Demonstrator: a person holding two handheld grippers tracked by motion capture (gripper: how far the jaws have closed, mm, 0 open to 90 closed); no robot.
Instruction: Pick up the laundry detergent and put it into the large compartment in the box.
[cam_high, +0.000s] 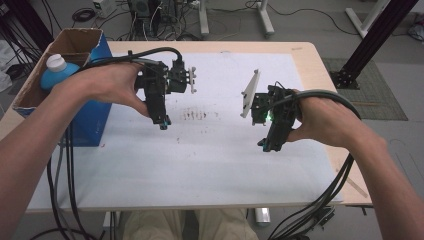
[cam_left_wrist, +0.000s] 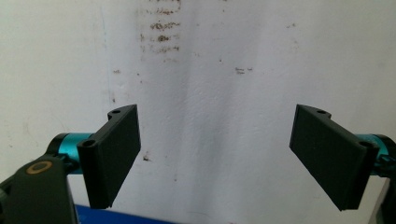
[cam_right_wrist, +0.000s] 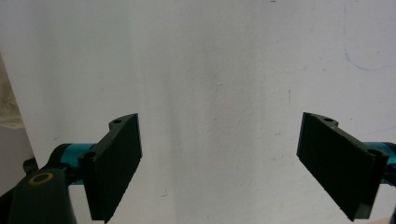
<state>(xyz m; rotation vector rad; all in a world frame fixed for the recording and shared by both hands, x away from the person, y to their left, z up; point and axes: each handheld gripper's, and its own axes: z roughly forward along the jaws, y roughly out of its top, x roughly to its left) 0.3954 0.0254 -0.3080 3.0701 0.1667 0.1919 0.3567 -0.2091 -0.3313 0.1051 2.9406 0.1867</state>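
Left gripper (cam_high: 163, 121), right gripper (cam_high: 264, 145): jaws spread wide, nothing held; blue bottle (cam_high: 56, 73) beside left, best approached squarely.

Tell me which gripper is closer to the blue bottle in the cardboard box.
Left. The left gripper hangs just right of the box holding the blue bottle; the right gripper is far across the white mat.

- The white mat (cam_high: 200, 150) lies bare between the left gripper (cam_high: 162, 122) and right gripper (cam_high: 264, 145).
- A blue box (cam_high: 95, 120) blocks the left side.
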